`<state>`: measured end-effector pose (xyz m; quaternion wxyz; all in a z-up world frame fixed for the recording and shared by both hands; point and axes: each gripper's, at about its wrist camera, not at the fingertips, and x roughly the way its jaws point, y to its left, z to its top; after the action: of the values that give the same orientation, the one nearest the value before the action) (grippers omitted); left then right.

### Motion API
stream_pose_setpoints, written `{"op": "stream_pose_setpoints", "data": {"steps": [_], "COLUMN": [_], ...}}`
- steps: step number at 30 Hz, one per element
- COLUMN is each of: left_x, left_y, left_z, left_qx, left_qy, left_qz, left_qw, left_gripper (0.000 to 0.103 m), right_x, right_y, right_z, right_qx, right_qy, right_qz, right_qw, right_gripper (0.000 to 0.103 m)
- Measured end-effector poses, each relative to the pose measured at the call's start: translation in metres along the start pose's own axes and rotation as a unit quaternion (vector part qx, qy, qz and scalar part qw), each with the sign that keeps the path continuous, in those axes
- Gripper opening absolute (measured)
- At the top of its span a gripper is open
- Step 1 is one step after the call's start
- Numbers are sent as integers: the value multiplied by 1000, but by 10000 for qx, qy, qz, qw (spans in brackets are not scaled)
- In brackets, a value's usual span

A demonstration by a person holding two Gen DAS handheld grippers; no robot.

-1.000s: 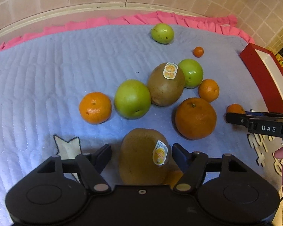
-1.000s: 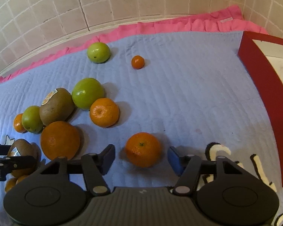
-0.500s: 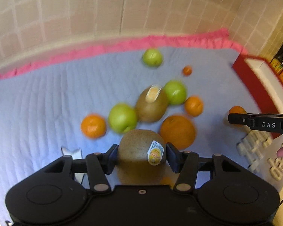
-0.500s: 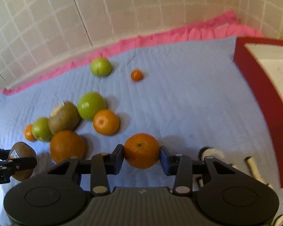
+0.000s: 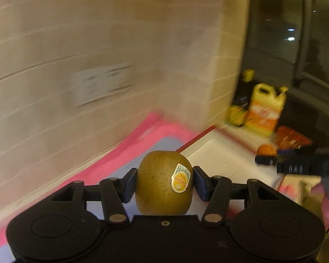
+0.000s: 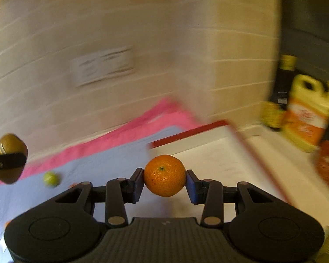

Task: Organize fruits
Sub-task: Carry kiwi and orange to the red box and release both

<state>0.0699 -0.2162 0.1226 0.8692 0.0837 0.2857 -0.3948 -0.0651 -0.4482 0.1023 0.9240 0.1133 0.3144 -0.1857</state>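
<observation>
Kiwi [image 5: 162, 183] sticker [image 5: 181, 178] — upside-down print, unreadable; all else blurred.

The kiwi [image 5: 163, 183] sits between the left gripper's fingers [image 5: 129, 182], the mandarin [image 6: 164, 175] between the right's; a tray [image 6: 219, 153] lies far right, jugs [image 6: 307, 114] beyond it.

Blue quilted mat [image 6: 103, 164] with pink border [image 6: 129, 129] as base. Lying directly on it: one green fruit [image 6: 51, 178]; red-rimmed white tray [image 6: 219, 153] alongside.

Home kitchen corner: tiled wall [image 6: 142, 32], oil jug [image 6: 307, 114] w/ bottles, quilted mat [image 6: 98, 162] on counter.
</observation>
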Motion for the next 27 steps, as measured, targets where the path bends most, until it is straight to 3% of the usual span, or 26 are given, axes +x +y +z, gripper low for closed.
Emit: {"op": "stream_pose_setpoints", "data": {"steps": [4, 9, 17, 21, 27], "left_x": [61, 156, 274, 301, 310], "left_y": [-46, -94, -116, -116, -116], "left_z": [32, 35, -4, -15, -18], "left_qx": [105, 211, 207, 209, 182], "left_qy": [139, 920, 2030, 2253, 2300], "left_qz": [-650, -1159, -1044, -897, -887], "left_qw": [9977, 9888, 9734, 9699, 9690], "left_gripper": [64, 64, 64, 64, 65], "right_x": [12, 48, 116, 135, 148], "right_y": [-57, -90, -100, -100, -102], "right_z": [0, -19, -44, -47, -53], "right_qx": [539, 782, 720, 605, 564], "right_qy": [199, 751, 1502, 1736, 2016], "right_qz": [-287, -380, -345, -379, -352], "right_qw": [9979, 9934, 9854, 9822, 9772], "right_gripper": [43, 43, 43, 43, 44]}}
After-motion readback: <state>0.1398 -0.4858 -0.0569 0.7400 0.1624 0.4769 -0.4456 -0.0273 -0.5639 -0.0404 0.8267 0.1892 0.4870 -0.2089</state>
